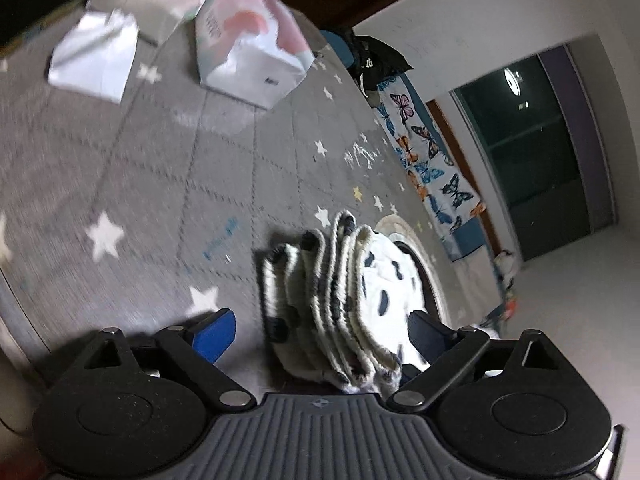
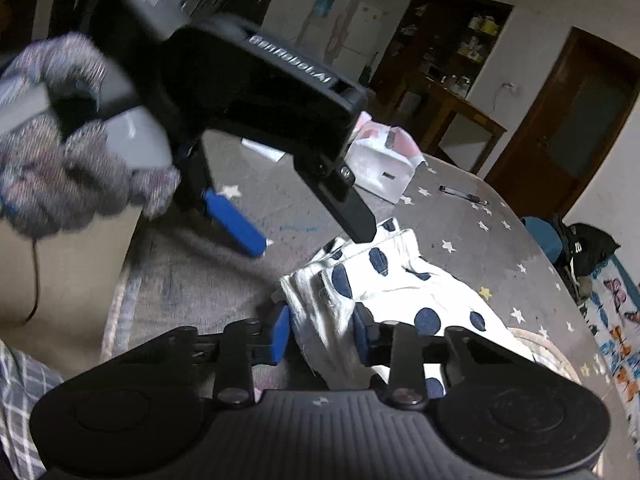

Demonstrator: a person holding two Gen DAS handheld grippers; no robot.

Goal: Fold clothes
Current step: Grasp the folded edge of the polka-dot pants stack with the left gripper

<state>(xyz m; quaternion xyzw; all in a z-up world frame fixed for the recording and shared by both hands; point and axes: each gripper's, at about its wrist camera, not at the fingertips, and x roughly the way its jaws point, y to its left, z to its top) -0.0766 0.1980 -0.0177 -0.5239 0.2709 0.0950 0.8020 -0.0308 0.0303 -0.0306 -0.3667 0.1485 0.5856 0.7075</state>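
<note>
A: Mid-fold. Dotted garment (image 2: 400, 280) bunched near the starry cloth's (image 1: 160, 160) edge w/ the butterfly trim; right gripper (image 2: 320, 338) pinches a gathered fold.

B: Left gripper (image 1: 320, 332)?

A: Fingers spread wide, straddling the stack, no grip. Next, probably: re-grab, lay flat.

The wide-open left gripper (image 1: 320, 336) straddles a folded polka-dot garment (image 1: 340, 300) on the starred cloth (image 1: 160, 168).

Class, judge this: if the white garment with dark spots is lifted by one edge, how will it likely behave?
Probably floppy: the spotted garment bunches into soft folds where the right gripper pinches it. Likely light, being thin cloth. Its stacked layers may slide apart when raised.
</note>
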